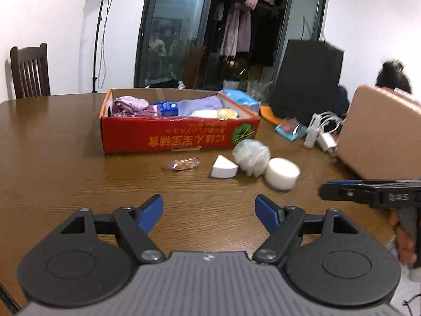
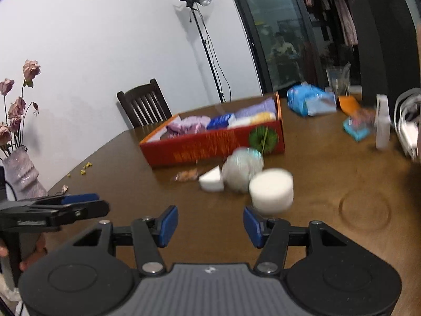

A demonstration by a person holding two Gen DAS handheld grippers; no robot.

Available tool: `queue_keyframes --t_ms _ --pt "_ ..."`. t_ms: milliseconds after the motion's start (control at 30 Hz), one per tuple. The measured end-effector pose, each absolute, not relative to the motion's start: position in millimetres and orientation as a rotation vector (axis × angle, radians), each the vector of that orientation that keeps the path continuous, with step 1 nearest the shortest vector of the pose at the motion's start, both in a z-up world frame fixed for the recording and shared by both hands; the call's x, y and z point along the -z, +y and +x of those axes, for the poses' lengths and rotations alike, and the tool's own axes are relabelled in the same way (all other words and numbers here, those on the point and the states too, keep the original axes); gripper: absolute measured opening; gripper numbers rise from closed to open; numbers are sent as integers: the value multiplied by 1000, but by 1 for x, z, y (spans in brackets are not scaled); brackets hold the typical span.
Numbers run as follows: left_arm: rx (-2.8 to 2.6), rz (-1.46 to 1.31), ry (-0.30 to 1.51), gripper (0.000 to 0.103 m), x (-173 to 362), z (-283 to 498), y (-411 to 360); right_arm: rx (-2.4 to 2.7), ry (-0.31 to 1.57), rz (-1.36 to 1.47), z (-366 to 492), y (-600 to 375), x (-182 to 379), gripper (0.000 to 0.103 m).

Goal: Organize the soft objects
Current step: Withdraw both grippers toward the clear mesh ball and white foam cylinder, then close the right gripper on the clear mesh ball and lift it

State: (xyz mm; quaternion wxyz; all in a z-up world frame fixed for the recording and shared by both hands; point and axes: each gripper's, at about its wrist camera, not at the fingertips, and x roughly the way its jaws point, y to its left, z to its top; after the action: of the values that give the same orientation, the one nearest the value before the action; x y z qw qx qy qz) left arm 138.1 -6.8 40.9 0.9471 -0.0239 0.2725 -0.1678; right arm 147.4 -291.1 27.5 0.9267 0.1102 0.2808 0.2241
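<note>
Each camera sits low behind its own claw and looks forward and slightly down over the brown wooden desk [image 1: 52,142]. Both views share the red cardboard box [image 1: 179,134] [image 2: 210,142], and the right one is nearer.

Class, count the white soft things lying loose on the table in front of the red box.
3. A wedge sponge on the left, a mesh puff in the middle touching it, and a round sponge on the right. Others inside the red box may be hidden.

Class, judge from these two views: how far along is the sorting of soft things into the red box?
Done: the red box already holds purple cloths and other soft items. In hand: nothing; the left tongs and right tongs are both open and empty. Left: the white wedge sponge, mesh puff and round sponge lie on the table.
</note>
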Motion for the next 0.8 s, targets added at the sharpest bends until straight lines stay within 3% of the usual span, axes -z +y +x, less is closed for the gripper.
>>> queue_keyframes --t_ms 467,600,733,767,800 --pt "425 150 533 75 -17 260 -24 -394 541 204 209 -283 -28 54" --pt "473 193 581 63 -1 299 -31 -381 554 190 247 -272 -23 54" --pt "527 185 667 39 14 318 -30 -375 586 159 280 -260 -11 52" --pt "535 187 655 35 16 317 -28 -377 596 155 286 -258 -8 43" --pt "540 181 656 25 17 316 -27 -383 604 152 291 -257 -5 37"
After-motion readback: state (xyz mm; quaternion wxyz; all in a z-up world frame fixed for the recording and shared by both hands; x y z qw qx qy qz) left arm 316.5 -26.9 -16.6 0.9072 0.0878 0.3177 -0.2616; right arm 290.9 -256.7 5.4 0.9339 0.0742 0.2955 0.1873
